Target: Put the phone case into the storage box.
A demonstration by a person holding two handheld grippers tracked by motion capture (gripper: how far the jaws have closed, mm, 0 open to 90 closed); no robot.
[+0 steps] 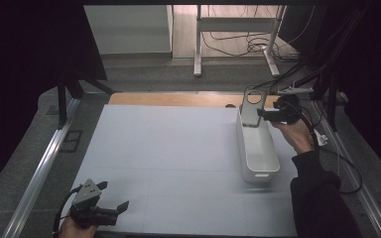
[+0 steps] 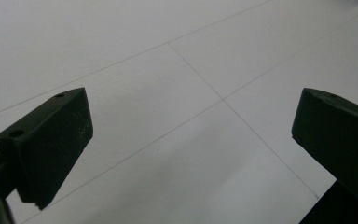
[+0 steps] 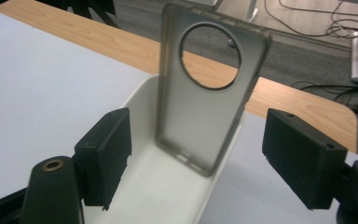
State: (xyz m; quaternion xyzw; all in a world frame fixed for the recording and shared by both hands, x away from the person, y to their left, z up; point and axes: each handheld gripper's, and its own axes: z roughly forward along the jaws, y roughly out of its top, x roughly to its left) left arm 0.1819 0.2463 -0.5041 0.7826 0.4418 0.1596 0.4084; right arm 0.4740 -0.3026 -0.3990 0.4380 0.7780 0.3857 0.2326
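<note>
- We take the long white plastic bin [image 1: 258,148] as our landmark; it lies on the pale grey table mat [image 1: 168,158], toward the mat's right side.
- We see the grey translucent phone case with a round camera cut-out [image 1: 251,106] standing upright at the bin's far end, its lower edge inside the bin and leaning against the end wall.
- Our right gripper [image 1: 270,115] hovers just beside the bin's far end. In the right gripper view the case [image 3: 205,107] stands between its two black jaws, which are spread wide and touch nothing.
- Whether we have just let go of the case or are about to take it, we cannot tell.
- Our left gripper [image 1: 113,198] rests well away from the bin, at the mat's near left corner, jaws spread over bare mat and holding nothing.
- We judge the case already placed in the bin; what may remain is laying it flat or drawing the right hand [image 1: 297,136] clear.
</note>
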